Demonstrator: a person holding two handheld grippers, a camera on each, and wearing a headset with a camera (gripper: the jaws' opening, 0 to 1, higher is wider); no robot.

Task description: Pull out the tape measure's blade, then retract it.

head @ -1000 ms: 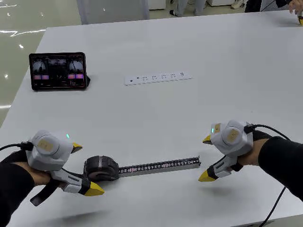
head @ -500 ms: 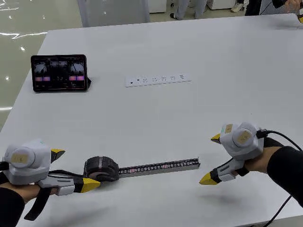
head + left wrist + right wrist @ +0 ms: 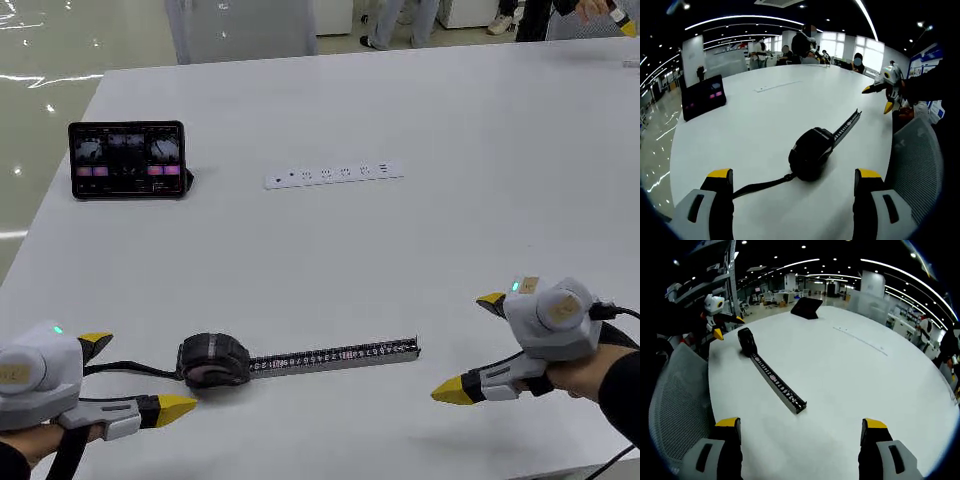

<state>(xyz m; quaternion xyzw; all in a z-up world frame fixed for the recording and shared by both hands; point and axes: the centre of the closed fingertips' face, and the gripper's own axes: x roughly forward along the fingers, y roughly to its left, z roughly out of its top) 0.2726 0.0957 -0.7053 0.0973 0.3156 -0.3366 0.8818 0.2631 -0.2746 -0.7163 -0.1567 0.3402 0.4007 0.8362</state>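
Observation:
The black tape measure (image 3: 213, 360) lies near the table's front edge, its blade (image 3: 335, 354) drawn out to the right and flat on the top. My left gripper (image 3: 136, 374) stands open just left of the case, apart from it, with the black wrist strap (image 3: 760, 185) trailing toward its jaws. My right gripper (image 3: 472, 345) is open, a short way right of the blade's end hook. In the left gripper view the case (image 3: 811, 152) sits ahead between the open jaws. In the right gripper view the blade (image 3: 777, 382) runs away to the case (image 3: 746, 340).
A dark tablet (image 3: 128, 158) stands propped at the back left of the white table (image 3: 450, 150). A white power strip (image 3: 333, 172) lies flat in the middle. People stand beyond the far edge. The table's front edge is close under both grippers.
My left gripper has drawn back leftward from the tape measure's case. My right gripper has moved right, away from the blade's tip. The tape measure and its extended blade lie unmoved.

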